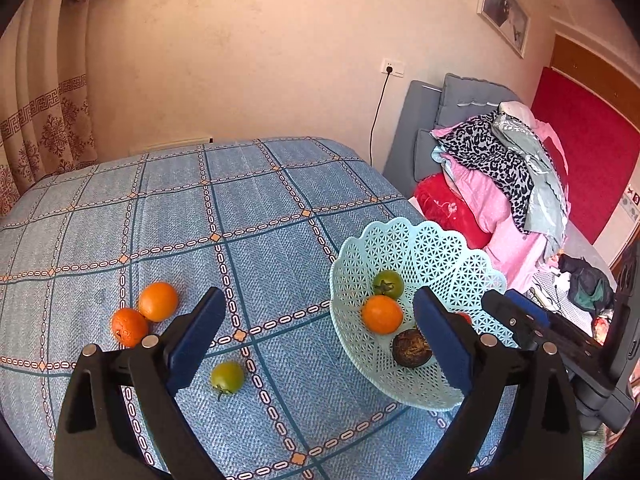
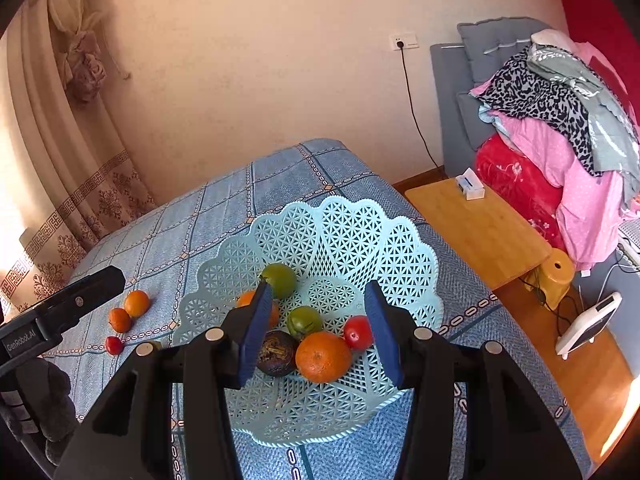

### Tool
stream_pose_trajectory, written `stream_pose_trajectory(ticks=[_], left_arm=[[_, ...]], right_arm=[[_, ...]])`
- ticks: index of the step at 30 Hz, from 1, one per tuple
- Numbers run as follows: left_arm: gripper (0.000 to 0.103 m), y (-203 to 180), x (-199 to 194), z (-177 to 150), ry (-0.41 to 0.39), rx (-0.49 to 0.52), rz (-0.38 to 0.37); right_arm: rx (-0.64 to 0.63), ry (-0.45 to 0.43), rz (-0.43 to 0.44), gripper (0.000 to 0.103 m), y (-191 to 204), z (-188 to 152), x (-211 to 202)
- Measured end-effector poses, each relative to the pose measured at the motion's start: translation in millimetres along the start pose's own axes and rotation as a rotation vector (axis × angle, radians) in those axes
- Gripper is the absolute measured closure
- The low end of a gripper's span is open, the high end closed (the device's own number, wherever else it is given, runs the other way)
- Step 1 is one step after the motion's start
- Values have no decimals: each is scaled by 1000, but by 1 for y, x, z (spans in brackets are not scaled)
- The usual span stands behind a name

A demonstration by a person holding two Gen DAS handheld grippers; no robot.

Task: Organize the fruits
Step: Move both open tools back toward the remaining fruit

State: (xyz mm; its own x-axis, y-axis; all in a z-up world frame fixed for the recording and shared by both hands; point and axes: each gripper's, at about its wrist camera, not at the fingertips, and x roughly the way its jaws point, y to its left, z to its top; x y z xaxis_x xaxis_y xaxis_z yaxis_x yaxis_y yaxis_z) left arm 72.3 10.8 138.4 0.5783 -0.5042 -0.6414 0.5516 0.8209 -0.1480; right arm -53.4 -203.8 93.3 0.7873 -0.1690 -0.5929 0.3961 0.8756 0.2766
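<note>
Blue checked cloth (image 1: pixel 168 216) covered the surface, and a pale mint lattice basket (image 2: pixel 332 232) sat on it near the right-hand edge. In the right wrist view the right gripper (image 2: pixel 320 332) hung over the basket with its jaws apart and nothing between the pads. Below it lay an orange (image 2: pixel 323 357), a red tomato (image 2: pixel 357 333) at its 2 o'clock, a green tomato (image 2: pixel 304 321) at its 11 o'clock, a dark brown fruit (image 2: pixel 276 354) at its 9 o'clock, and a second green tomato (image 2: pixel 281 279) further back; another orange fruit (image 2: pixel 245 298) was partly hidden behind the left pad.

In the left wrist view the left gripper (image 1: pixel 320 340) hovered over the cloth, jaws wide apart and empty. A loose green tomato (image 1: pixel 227 377) lay on the cloth at 7 o'clock from the basket, and two oranges (image 1: pixel 144 314) touched each other at 9 o'clock. The right wrist view also showed a small red fruit (image 2: pixel 113 344) just beside that pair.
</note>
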Motion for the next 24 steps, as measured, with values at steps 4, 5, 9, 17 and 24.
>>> stream_pose_trajectory(ticks=[4,5,9,17,24], left_arm=[[7,9,-13,3,-24,2,21],[7,13,-16,3,-28,-1,28],[7,36,-26,5,-37,-28,61],[7,83,-42,8,-50,-65,147],[7,114,-42,2,-24,-78,202]], right_arm=[[-24,6,24,54,10,-3,-2],[-30,8,31,54,12,-4,-3],[-47,17,52,53,21,-8,-4],[-80,46,97,52,45,-18,-3],[-122,72,133,52,71,-27,2]])
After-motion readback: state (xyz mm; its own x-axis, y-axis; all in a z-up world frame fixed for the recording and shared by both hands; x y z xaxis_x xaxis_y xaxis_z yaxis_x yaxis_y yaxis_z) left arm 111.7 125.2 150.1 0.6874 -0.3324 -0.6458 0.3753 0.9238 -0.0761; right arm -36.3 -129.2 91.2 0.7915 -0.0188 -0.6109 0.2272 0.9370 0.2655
